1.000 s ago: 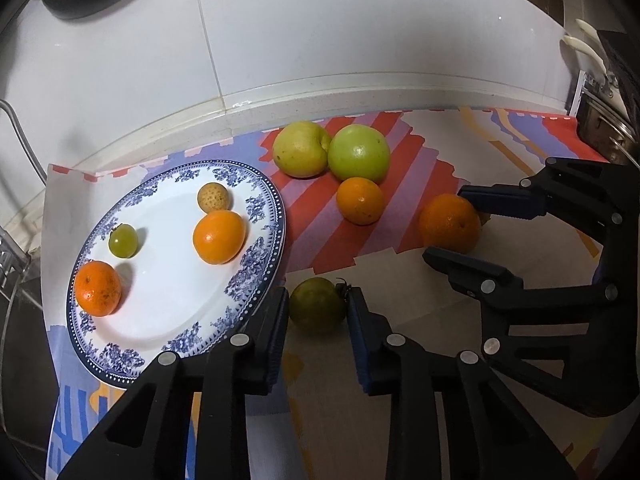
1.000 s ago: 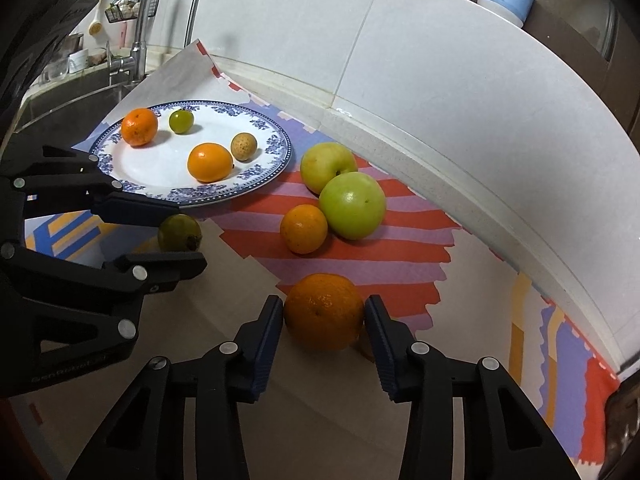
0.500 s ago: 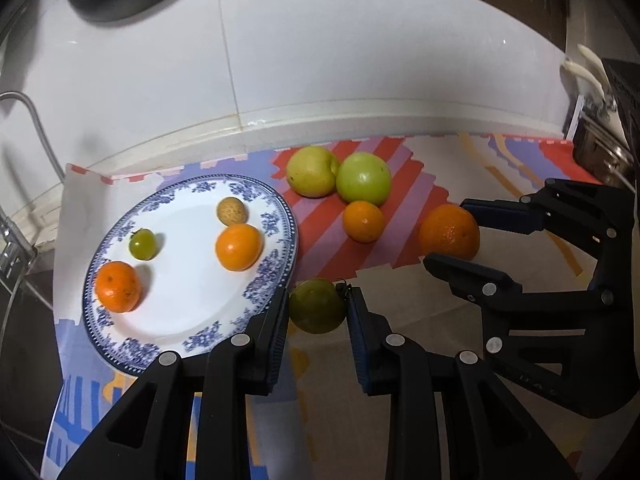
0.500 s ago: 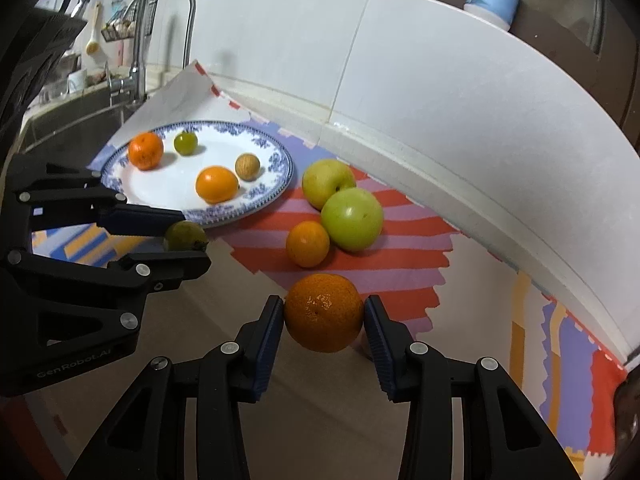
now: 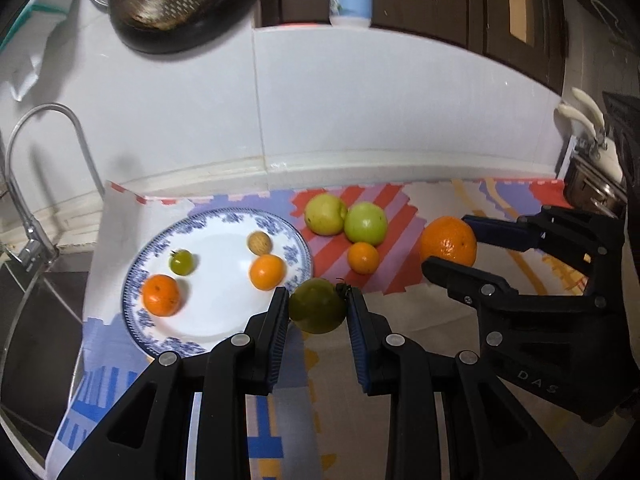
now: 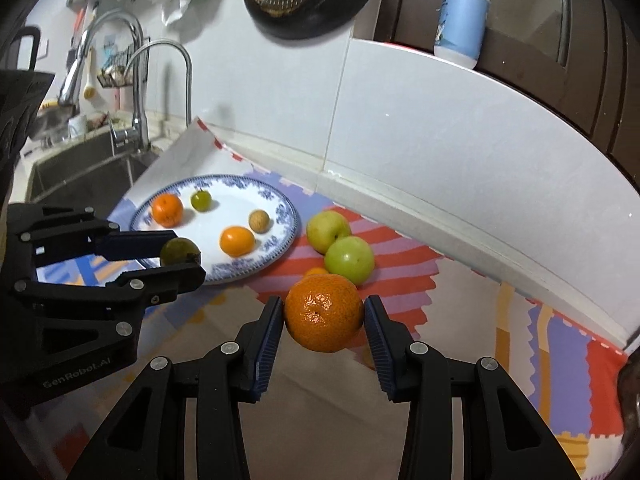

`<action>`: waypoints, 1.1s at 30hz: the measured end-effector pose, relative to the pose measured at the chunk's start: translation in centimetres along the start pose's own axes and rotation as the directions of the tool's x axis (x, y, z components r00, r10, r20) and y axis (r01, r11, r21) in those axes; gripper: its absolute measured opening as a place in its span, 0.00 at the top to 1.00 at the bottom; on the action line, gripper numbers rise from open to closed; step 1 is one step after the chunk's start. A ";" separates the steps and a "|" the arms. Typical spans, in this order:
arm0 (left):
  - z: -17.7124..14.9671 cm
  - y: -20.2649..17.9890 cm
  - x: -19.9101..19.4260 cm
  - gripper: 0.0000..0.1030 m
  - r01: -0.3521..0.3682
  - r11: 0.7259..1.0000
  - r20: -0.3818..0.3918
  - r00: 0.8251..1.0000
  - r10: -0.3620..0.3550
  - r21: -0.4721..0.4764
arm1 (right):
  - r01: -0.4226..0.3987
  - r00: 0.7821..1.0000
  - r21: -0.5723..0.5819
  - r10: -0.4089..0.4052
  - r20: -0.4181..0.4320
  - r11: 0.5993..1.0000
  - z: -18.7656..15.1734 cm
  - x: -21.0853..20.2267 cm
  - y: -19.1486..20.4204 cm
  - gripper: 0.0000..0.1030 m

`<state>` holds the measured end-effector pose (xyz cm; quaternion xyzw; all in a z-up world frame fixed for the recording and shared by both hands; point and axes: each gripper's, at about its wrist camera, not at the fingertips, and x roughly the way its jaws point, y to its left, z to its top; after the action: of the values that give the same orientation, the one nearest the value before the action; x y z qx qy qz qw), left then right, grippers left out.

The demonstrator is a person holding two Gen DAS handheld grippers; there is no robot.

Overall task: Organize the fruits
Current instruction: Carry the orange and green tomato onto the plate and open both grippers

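Note:
My left gripper (image 5: 318,307) is shut on a dark green fruit (image 5: 318,305) and holds it in the air over the near right rim of the blue-patterned plate (image 5: 140,272). My right gripper (image 6: 324,314) is shut on a large orange (image 6: 324,312) and holds it above the mat. Each gripper shows in the other's view: the right (image 5: 452,246) with its orange, the left (image 6: 176,250) with the green fruit (image 6: 180,251). The plate (image 6: 280,240) holds two oranges, a small green fruit and a brown round fruit.
Two green apples (image 5: 344,220) and a small orange (image 5: 363,257) lie on the striped mat (image 5: 400,200) right of the plate. A sink and tap (image 6: 132,128) are at the left. The tiled wall runs behind. A pot (image 5: 596,184) stands at far right.
Both grippers have risen with their fruits: the green fruit and the large orange left the mat and now hang higher above it. The left gripper sits closer to the plate rim.

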<state>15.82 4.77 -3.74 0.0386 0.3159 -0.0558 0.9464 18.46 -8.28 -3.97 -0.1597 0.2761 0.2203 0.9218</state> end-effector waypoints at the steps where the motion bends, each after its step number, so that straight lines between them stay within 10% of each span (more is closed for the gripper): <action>1: 0.2 0.2 -0.4 0.72 -0.004 1.000 0.009 1.000 0.004 -0.001 | -0.006 1.000 0.006 0.006 0.005 1.000 0.2 -0.1 0.1 0.59; 16: 1.9 5.8 -1.6 0.72 -0.102 0.993 0.072 0.992 0.107 -0.065 | -0.124 0.991 0.034 0.122 0.063 0.992 5.4 1.3 2.6 0.59; 33: 0.4 11.2 2.9 0.72 -0.130 0.975 -0.063 0.991 0.121 -0.181 | -0.233 0.972 -0.011 0.232 -0.047 0.972 8.8 10.4 6.5 0.59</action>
<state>19.82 15.60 -4.71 -0.0278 0.3408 0.0346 0.9391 26.87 4.18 -4.10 -0.1390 0.3120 0.3253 0.8818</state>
